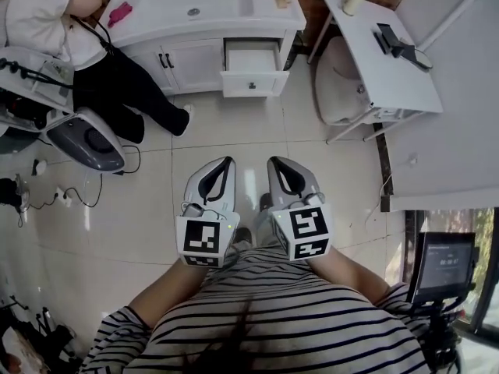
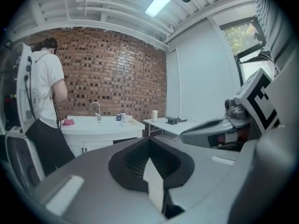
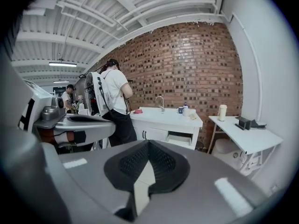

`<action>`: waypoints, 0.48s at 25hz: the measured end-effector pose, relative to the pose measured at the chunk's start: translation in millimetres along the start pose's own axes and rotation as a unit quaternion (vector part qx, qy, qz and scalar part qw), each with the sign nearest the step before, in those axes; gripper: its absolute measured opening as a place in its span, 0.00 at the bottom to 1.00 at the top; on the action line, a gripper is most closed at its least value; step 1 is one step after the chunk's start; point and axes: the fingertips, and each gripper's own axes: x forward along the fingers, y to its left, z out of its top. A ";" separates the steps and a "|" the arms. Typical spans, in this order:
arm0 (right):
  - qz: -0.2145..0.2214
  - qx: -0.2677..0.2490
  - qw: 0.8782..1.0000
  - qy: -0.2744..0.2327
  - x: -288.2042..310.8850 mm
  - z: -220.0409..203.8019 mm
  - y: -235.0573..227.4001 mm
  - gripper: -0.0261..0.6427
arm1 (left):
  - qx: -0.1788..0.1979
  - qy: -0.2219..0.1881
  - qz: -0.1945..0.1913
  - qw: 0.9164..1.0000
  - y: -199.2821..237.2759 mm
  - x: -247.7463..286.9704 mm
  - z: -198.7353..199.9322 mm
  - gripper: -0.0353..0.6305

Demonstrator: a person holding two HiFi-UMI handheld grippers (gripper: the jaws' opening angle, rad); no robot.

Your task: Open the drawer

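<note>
Head view: drawer stands pulled out of vanity.

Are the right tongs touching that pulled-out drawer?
Apart. The head view shows a stretch of floor tiles between the right tongs and the open drawer.

Black-and-white striped shirt, short striped sleeves, left claw and right claw in glossy grey-white shells, black ribbed pads inside, white cube with black square markers on each.
</note>
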 end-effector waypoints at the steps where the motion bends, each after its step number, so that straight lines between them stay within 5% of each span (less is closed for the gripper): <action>1: 0.000 -0.001 1.000 -0.001 -10.0 0.3 6.9 0.04 | -0.002 -0.003 -0.006 1.000 -7.7 -9.5 1.2 0.08; 12: 0.029 -0.019 0.999 -0.018 -61.1 -1.1 41.7 0.04 | 0.002 -0.022 -0.010 1.000 -51.3 -53.7 9.7 0.08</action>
